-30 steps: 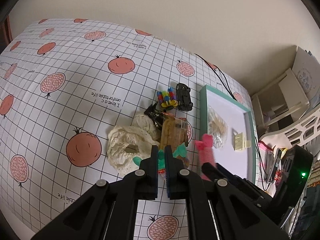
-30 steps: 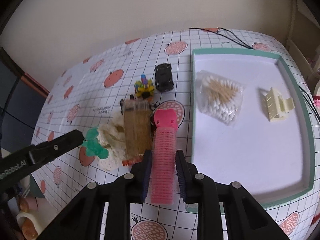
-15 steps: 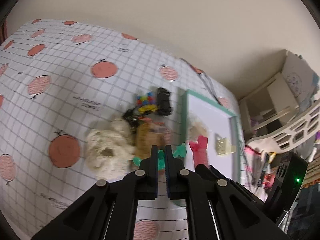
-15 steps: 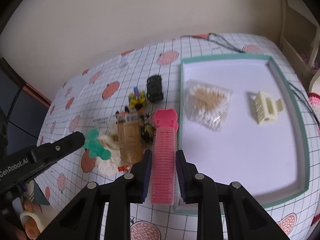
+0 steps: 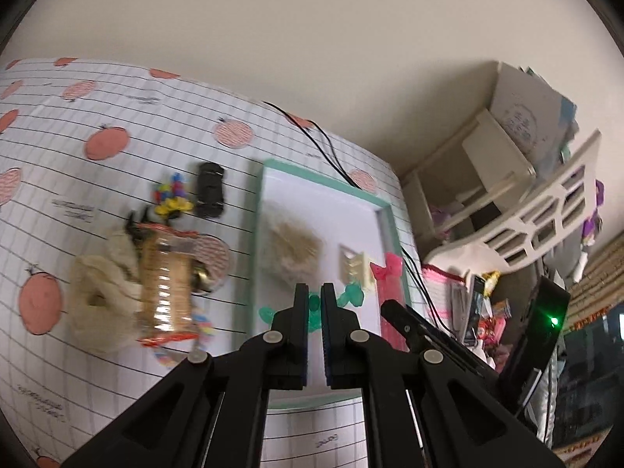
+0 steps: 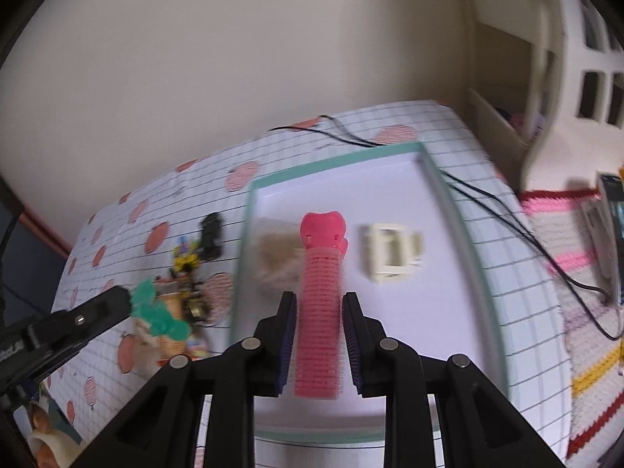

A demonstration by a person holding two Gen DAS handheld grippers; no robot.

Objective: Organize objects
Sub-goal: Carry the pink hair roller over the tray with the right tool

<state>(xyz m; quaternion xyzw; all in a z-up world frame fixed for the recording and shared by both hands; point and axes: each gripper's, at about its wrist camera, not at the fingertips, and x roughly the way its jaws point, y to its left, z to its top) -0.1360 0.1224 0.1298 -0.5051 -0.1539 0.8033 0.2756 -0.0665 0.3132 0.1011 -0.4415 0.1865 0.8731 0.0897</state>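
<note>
My left gripper (image 5: 314,296) is shut on a teal plastic piece (image 5: 353,294), held above the near left part of the teal-rimmed white tray (image 5: 323,181). My right gripper (image 6: 319,304) is shut on a pink hair roller (image 6: 320,296), held over the middle of the tray (image 6: 448,179). In the tray lie a bag of cotton swabs (image 5: 290,245) and a cream hair claw (image 6: 392,247). The roller (image 5: 388,296) and the right gripper also show in the left wrist view. The teal piece (image 6: 154,308) also shows at the left of the right wrist view.
Left of the tray on the pomegranate-print cloth lie a cream scrunchie (image 5: 101,292), a packet of biscuits (image 5: 165,284), a colourful bead toy (image 5: 171,195) and a black toy car (image 5: 210,191). Black cables (image 6: 487,199) cross the tray's far right. White shelves (image 5: 503,179) stand at the right.
Both grippers have moved to the right, from over the pile of objects to over the tray, each still holding its object.
</note>
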